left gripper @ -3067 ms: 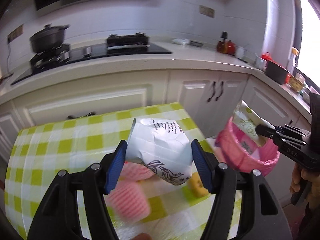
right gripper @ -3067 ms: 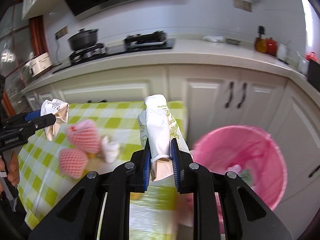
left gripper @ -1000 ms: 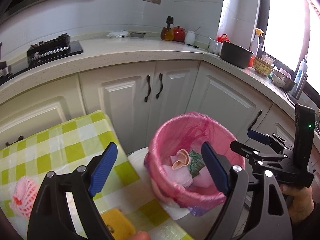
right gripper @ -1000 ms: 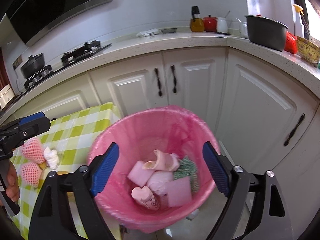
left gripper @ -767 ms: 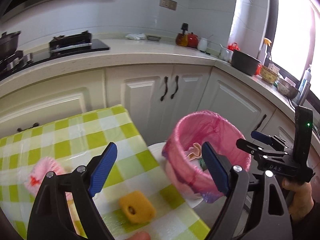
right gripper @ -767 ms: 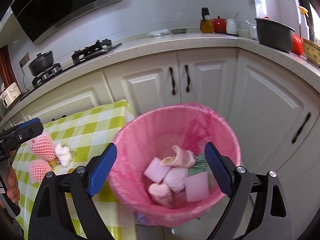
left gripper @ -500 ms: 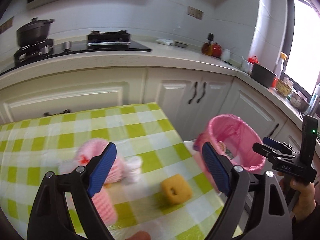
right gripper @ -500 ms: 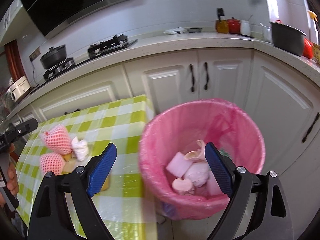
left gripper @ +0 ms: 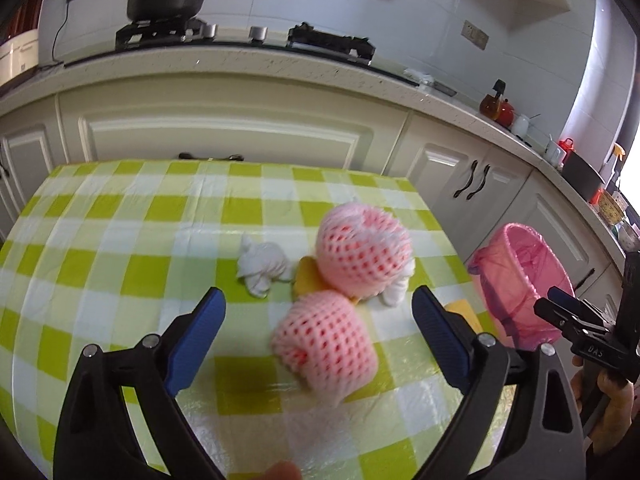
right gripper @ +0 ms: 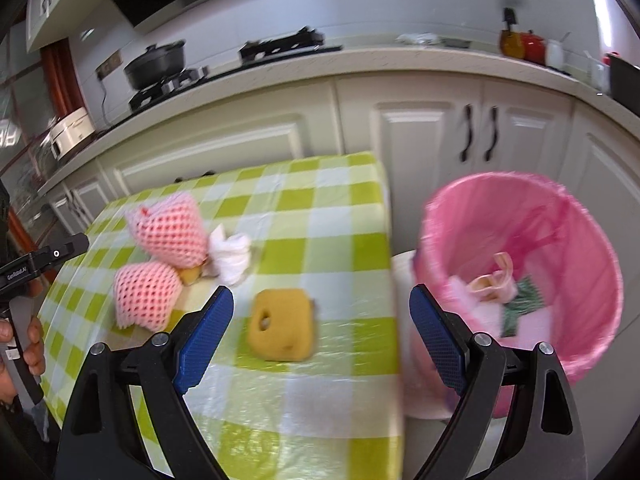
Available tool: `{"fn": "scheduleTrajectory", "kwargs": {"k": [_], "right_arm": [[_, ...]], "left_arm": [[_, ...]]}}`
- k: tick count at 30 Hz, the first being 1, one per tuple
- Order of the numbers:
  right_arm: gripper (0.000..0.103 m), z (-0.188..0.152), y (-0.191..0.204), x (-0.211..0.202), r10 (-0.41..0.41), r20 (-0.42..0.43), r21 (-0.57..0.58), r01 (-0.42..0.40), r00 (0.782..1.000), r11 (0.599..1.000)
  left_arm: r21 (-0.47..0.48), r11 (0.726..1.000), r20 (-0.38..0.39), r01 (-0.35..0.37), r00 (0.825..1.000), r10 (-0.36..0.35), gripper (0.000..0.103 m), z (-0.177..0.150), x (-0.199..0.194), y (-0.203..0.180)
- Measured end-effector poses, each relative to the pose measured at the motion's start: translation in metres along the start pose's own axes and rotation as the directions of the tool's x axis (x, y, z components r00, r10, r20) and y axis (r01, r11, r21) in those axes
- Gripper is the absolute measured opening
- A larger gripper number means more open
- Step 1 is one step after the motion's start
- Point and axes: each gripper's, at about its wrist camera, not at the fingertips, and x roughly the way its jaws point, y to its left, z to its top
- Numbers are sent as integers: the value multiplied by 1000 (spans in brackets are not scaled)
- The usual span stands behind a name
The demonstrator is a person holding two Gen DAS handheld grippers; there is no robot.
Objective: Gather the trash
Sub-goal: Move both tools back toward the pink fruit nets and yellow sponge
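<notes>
Table, green-check cloth [right gripper: 328, 216]: slick film cover; items may skid under a closing claw.

Bin, pink liner [right gripper: 592, 264]: off the table's right edge, part-filled; a short toss lands on the floor.

Left gripper [left gripper: 318, 338]: released, empty, over the near foam net [left gripper: 324, 340]; far foam net [left gripper: 362, 248] touches it and may be dragged along.

Right gripper [right gripper: 318, 330]: released, empty, framing the yellow sponge [right gripper: 282, 324].

Tissue wad [left gripper: 264, 268]: loose, light.

Writing: "DAS" and "GenRobot.AI" on gripper bodies.
</notes>
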Motion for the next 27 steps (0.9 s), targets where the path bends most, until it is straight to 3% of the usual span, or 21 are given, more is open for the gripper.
{"fn": "scheduleTrajectory", "kwargs": {"k": [6,19,27], "right_arm": [[85,-9,30,29,23,-57,-41,-26,998,999],[82,-27,43,70,-9,-152,-93,-6,988,996],[68,-31,44,84,-5,-187,-96,-13,982,995]], "left_arm": [[-27,999,-49,25,998,-26,94,-13,13,6],[-63,996,-149,55,987,-64,93,-38,51,3],[-68,997,-180,39,982,-51,74,-41,63,0]]}}
